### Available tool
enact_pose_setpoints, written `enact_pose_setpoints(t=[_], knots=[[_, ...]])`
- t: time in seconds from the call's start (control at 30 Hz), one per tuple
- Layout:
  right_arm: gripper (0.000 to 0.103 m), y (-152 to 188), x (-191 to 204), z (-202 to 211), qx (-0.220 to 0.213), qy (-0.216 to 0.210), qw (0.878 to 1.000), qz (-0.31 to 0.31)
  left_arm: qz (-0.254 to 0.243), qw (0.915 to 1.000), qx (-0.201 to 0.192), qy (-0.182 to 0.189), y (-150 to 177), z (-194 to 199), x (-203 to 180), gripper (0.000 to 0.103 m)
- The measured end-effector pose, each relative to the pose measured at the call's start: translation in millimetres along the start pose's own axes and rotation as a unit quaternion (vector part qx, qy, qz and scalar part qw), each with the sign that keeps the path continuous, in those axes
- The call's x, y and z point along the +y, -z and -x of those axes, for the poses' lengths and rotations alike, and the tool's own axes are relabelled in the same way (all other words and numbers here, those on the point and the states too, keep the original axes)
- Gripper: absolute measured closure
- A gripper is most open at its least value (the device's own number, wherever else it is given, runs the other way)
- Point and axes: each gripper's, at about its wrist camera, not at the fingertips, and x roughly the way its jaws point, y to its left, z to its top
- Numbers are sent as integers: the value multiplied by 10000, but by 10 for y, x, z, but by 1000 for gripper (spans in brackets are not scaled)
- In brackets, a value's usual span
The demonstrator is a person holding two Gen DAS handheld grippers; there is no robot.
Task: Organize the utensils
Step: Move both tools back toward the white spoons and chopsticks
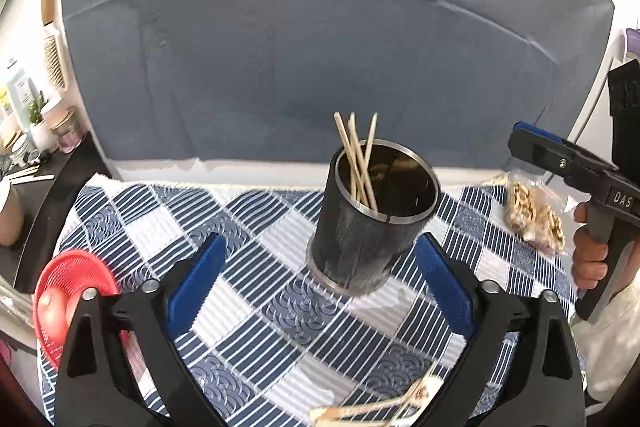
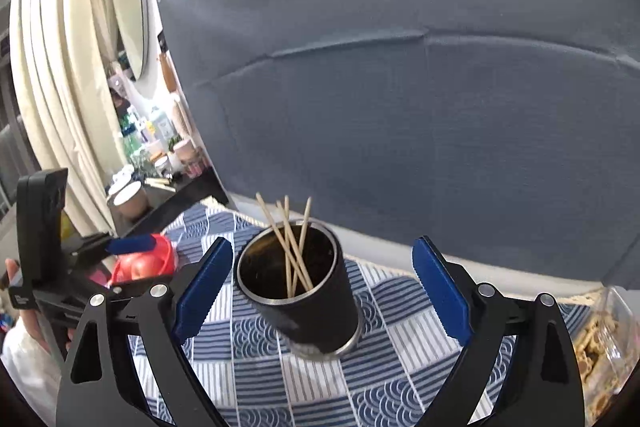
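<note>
A black cylindrical holder with a steel rim stands on the blue-and-white patterned cloth. Several thin wooden skewers lean inside it. More skewers lie loose on the cloth at the near edge, just in front of my left gripper, which is open and empty, close before the holder. My right gripper is open and empty, with the holder and its skewers between its blue pads. The right gripper also shows at the right in the left wrist view.
A red mesh basket with a round red fruit sits at the cloth's left edge. A clear bag of snacks lies at the right. A grey-blue backdrop stands behind the table. A cluttered dark side shelf is at the far left.
</note>
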Motion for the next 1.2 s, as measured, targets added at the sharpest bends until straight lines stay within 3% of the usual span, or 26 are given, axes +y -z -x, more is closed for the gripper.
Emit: enact_pose_setpoints(t=[0.7, 1.2], knots=[[16, 741, 589, 272, 601, 417, 9973, 64, -170, 9980, 598, -61, 921, 359, 188, 6], [16, 1340, 607, 301, 1119, 528, 9920, -249, -365, 9945, 979, 6, 1321, 407, 263, 6]])
